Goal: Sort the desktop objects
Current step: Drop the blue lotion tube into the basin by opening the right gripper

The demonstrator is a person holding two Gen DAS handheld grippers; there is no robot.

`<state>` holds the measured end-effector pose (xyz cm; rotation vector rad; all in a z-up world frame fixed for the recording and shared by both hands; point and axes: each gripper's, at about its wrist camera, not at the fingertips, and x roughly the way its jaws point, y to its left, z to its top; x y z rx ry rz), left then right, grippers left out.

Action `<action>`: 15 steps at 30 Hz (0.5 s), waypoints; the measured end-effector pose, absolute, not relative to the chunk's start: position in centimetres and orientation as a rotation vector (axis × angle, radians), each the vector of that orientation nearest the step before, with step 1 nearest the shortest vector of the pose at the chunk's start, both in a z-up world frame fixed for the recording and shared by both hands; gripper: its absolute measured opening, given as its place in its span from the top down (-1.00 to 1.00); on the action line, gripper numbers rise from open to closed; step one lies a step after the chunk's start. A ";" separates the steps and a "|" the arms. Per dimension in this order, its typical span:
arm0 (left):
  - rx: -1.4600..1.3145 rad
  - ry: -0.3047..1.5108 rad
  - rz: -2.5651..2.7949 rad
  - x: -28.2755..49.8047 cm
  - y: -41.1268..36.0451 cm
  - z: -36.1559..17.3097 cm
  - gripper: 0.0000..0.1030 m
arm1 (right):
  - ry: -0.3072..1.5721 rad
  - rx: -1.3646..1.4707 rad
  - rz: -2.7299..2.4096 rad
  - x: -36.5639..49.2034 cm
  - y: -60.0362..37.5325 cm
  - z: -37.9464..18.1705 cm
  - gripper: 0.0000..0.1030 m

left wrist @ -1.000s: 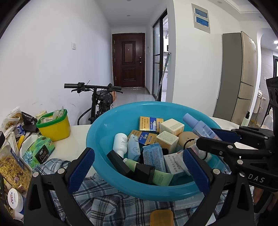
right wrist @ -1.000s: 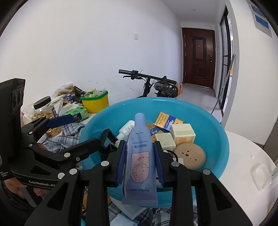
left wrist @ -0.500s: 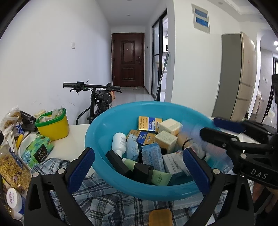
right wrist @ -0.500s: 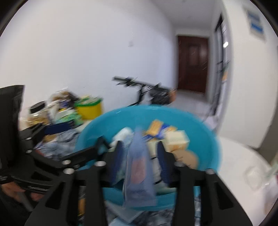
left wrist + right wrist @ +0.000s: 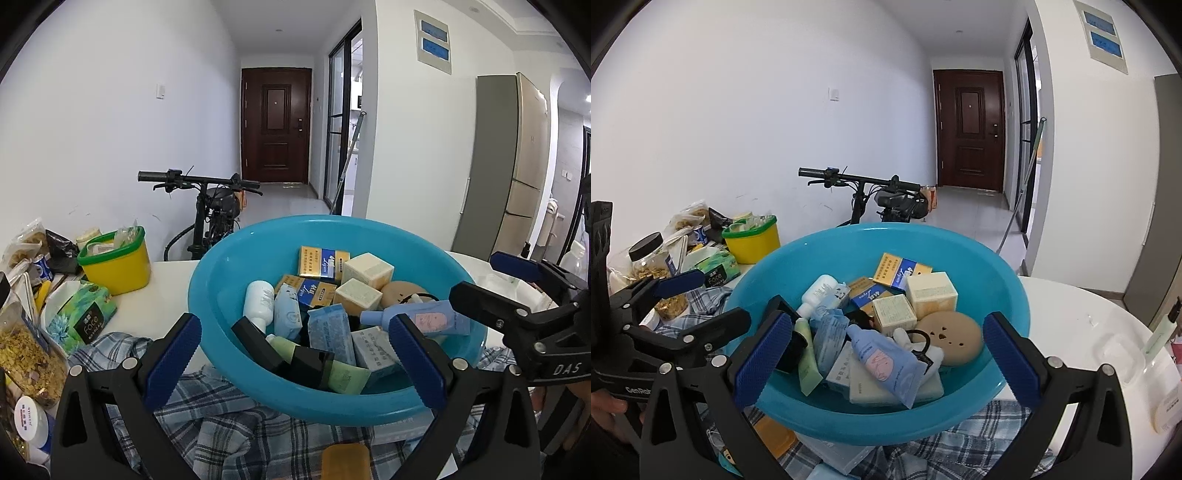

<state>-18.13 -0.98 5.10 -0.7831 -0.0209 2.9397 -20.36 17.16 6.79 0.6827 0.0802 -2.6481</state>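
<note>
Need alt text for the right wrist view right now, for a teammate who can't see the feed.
The right gripper is opening, nothing between its blue pads, above a blue basin full of toiletries; a light blue tube lies on top of the pile. The left gripper hovers at the left edge, over a plaid cloth on the white table.

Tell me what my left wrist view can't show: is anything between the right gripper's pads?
Observer: No. The right gripper has its jaws opening with nothing between them. The blue tube lies loose on the pile in the blue basin.
Operator: What's half hidden beyond that tube?
Observer: A round tan disc with small holes, resting against the basin's inner wall.
Operator: Anything at the far right of the table?
Observer: A pale green pump bottle stands at the edge, beside a clear plastic box.
</note>
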 end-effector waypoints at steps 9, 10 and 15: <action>-0.669 0.076 2.914 -14.7 1.3 7.8 -1.00 | 0.133 0.669 -2.713 -17.8 17.9 8.2 -1.00; -0.675 0.092 2.915 -14.0 1.5 8.0 -1.00 | 0.135 0.669 -2.711 -17.2 18.2 8.5 -1.00; -0.646 0.147 2.899 -9.7 2.3 9.4 -1.00 | 0.100 0.654 -2.712 -13.3 18.9 10.1 -1.00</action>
